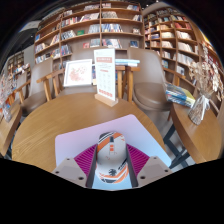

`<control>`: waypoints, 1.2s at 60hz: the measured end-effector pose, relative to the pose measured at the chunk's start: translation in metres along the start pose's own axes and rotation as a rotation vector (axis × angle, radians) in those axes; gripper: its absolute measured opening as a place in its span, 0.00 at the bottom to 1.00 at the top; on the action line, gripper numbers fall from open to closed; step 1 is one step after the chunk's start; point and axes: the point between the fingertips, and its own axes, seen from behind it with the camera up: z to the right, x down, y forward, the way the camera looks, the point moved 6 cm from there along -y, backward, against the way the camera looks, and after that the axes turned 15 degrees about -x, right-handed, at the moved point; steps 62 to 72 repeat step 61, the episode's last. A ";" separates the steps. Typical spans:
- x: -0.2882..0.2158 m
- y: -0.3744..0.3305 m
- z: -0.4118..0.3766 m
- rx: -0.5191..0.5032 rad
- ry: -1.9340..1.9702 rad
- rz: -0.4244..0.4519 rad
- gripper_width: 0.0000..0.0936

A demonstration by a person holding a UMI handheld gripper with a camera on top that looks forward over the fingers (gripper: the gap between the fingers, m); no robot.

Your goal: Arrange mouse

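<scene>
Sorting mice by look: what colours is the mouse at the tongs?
Grey with orange and white bands, seen in the gripper view: mouse between the tongs.

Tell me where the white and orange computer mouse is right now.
In the gripper view, the white and orange computer mouse sits between the gripper fingers, over a pale rectangular mat on the round wooden table, nearer than the upright sign card.

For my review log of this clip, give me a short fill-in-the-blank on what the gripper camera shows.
1. The mouse sits between the gripper's two ____.
2. Under the mouse lies a white ____ on the round table.
3. Beyond the table's sign stand shelves full of ____.

Missing words: fingers; mat; books
</scene>
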 end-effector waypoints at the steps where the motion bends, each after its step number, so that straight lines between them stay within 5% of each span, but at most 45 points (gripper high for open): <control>1: 0.000 -0.001 0.000 -0.001 -0.002 0.005 0.55; 9: -0.016 -0.030 -0.005 0.029 -0.008 0.037 0.92; 23: -0.031 -0.166 -0.064 0.069 -0.011 0.152 0.91; 36: 0.009 -0.263 -0.122 0.037 -0.020 0.213 0.90; 55: 0.071 -0.315 -0.164 0.011 -0.050 0.211 0.91; 72: 0.075 -0.320 -0.171 0.001 -0.063 0.206 0.90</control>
